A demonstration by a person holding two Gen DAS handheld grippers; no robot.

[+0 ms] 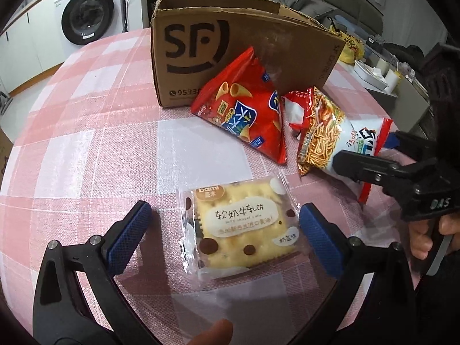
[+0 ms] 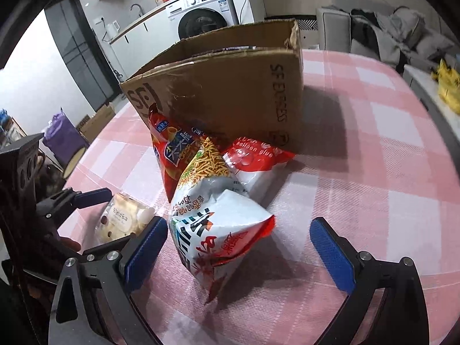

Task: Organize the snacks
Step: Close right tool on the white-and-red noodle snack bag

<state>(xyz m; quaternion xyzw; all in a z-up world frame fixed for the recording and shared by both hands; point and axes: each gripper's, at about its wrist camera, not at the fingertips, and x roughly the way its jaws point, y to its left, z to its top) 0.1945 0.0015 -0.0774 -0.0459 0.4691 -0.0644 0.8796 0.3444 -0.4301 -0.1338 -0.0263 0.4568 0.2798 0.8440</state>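
Note:
My left gripper point(image 1: 225, 225) is open, its blue pads on either side of a clear-wrapped cracker pack point(image 1: 238, 227), which lies flat on the pink checked tablecloth point(image 1: 86, 143). My right gripper point(image 2: 238, 247) is open around the end of a white and red noodle-snack bag point(image 2: 218, 224); the bag also shows in the left wrist view point(image 1: 330, 138). A red crisp bag point(image 1: 244, 115) leans on an open SF cardboard box point(image 1: 201, 43). A red and white balloon-glue pack point(image 2: 256, 161) lies beside the box point(image 2: 230, 92).
A washing machine point(image 1: 86, 14) and counter stand beyond the table's far edge. A sofa with clothes point(image 2: 388, 31) is behind the box. A yellow bag point(image 1: 350, 46) and white containers point(image 1: 376, 74) sit on a side surface to the right.

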